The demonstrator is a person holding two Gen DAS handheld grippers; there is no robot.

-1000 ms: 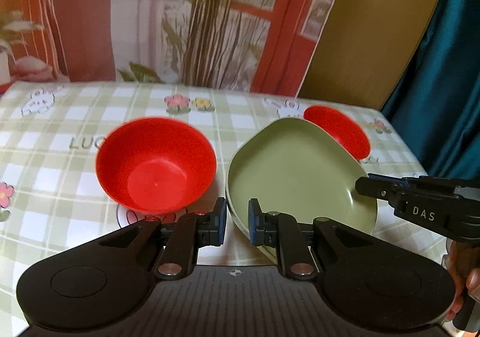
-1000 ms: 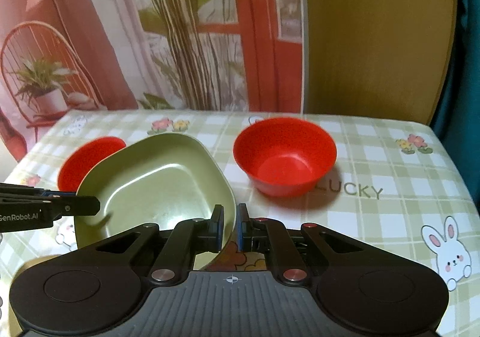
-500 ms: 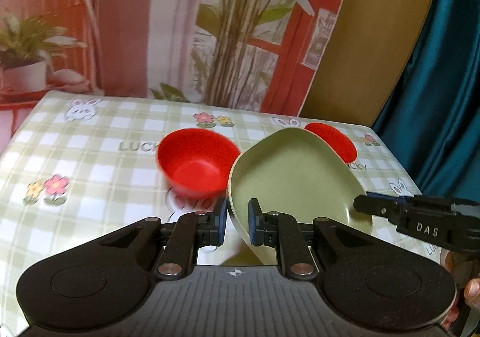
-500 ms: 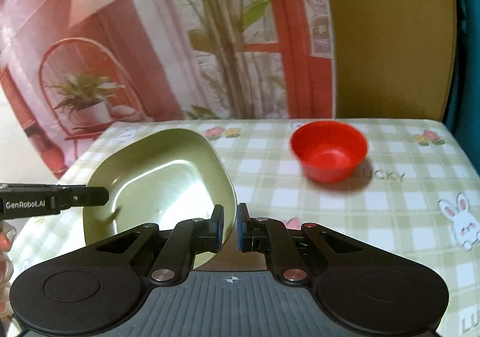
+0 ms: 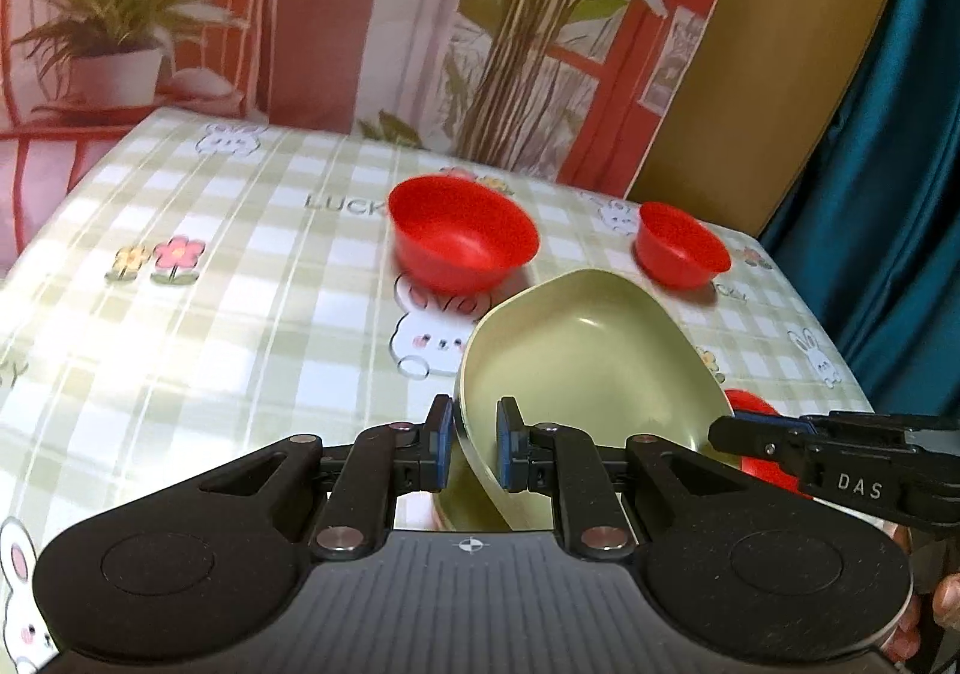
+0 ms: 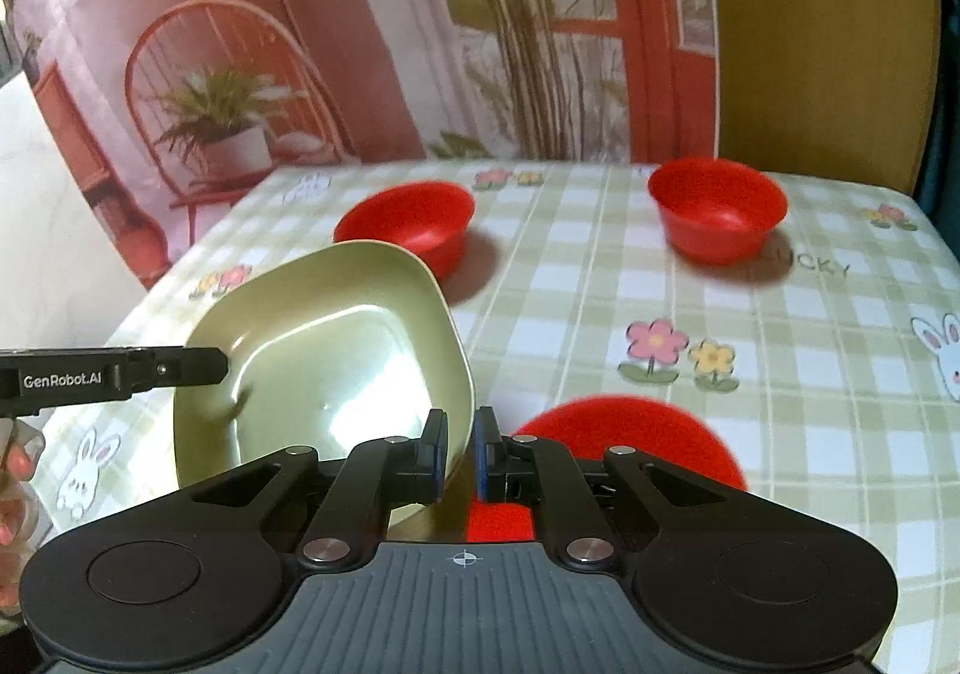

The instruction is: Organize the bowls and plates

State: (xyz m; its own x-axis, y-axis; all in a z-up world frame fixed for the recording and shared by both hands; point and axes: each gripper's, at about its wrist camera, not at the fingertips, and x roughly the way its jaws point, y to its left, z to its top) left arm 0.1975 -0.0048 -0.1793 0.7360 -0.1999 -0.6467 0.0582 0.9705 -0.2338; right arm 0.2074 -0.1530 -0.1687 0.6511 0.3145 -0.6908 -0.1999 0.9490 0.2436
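Observation:
A green squarish plate [image 5: 588,368] is held in the air above the table, tilted. My left gripper [image 5: 471,449] is shut on its near rim. My right gripper [image 6: 459,455] is shut on the opposite rim of the same plate [image 6: 324,362]. Two red bowls [image 5: 462,239] [image 5: 681,245] stand upright on the far part of the table; they also show in the right wrist view [image 6: 408,221] [image 6: 717,215]. A third red dish [image 6: 630,437] lies under my right gripper, and a bit of it [image 5: 759,470] shows beside the plate in the left wrist view.
The table has a green-checked cloth [image 5: 210,326] with bunnies and flowers. A printed backdrop with plants and a chair hangs behind it [image 6: 360,44]. A teal curtain [image 5: 888,134] hangs at the right edge.
Both grippers have lifted the green plate and drawn it back toward me. The red bowls now sit farther off. A red dish has come into view beneath the right gripper.

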